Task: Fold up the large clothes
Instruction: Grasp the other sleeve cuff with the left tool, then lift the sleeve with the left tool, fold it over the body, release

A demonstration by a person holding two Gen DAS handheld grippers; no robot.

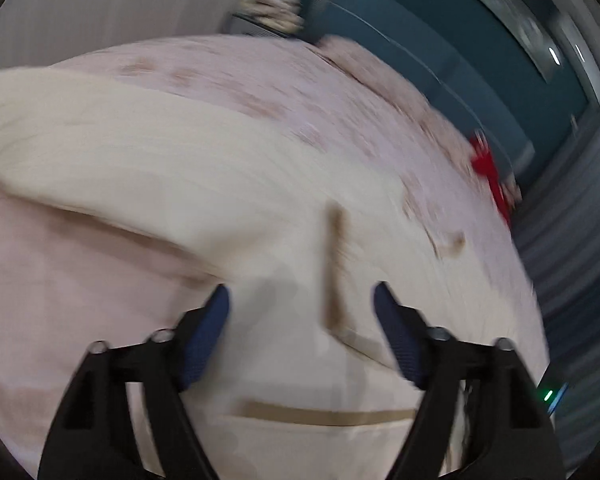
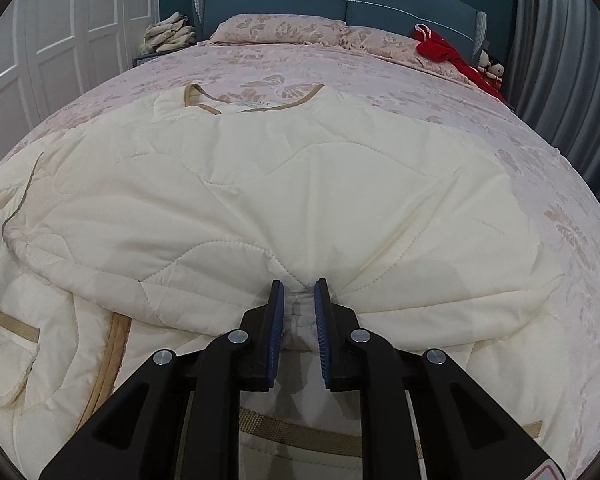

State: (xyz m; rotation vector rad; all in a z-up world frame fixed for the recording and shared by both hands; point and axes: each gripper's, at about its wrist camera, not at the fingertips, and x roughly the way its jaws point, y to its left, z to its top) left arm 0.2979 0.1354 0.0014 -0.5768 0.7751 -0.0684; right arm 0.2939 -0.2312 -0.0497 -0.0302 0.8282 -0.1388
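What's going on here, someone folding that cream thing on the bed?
Yes. A person with a handheld gripper in each hand is folding a cream quilted garment with tan trim, spread on a bed with a pink cover. The right gripper is pinched on a bunched fold of the fabric near the front edge. The left gripper is open above the garment with nothing between its fingers; that view is blurred.
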